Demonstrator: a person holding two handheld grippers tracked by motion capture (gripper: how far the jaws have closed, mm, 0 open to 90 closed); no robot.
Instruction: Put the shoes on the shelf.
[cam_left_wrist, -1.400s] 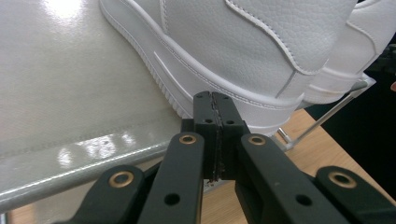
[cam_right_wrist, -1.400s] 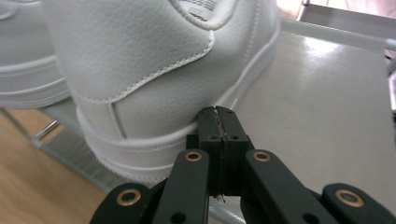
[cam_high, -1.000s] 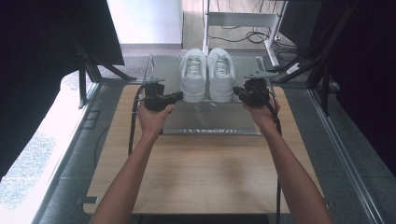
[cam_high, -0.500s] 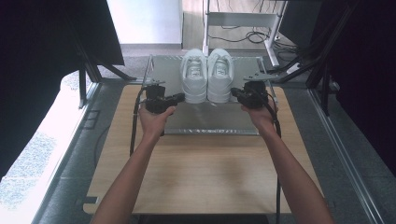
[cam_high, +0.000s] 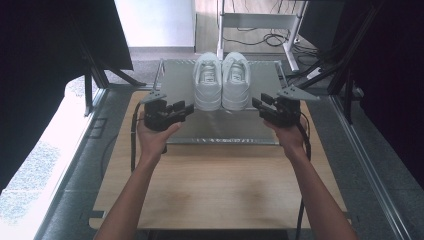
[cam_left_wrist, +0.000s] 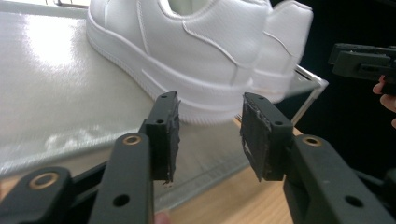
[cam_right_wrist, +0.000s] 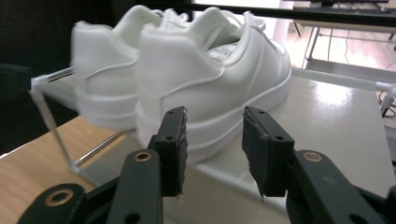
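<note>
Two white sneakers stand side by side, toes away from me, on a silvery platform (cam_high: 175, 82): the left shoe (cam_high: 207, 82) and the right shoe (cam_high: 236, 82). My left gripper (cam_high: 189, 109) sits just left of their heels and points at the left shoe (cam_left_wrist: 187, 46). Its jaws have just been opening and stand open (cam_left_wrist: 208, 135) with nothing between them. My right gripper (cam_high: 257, 103) sits off the heels' right side. Its jaws have also just been opening and stand open (cam_right_wrist: 214, 144) on nothing, a little short of the right shoe (cam_right_wrist: 219, 74).
The platform rests on a wooden tabletop (cam_high: 220, 185), which has bare room between my forearms. Dark frame struts (cam_high: 95, 75) flank the table on both sides. A white desk with cables (cam_high: 260, 25) stands beyond the platform.
Both grippers have drawn back a little from the shoes' heels, towards me and outward. Their jaws, shut before, now stand apart. The shoes have not moved.
</note>
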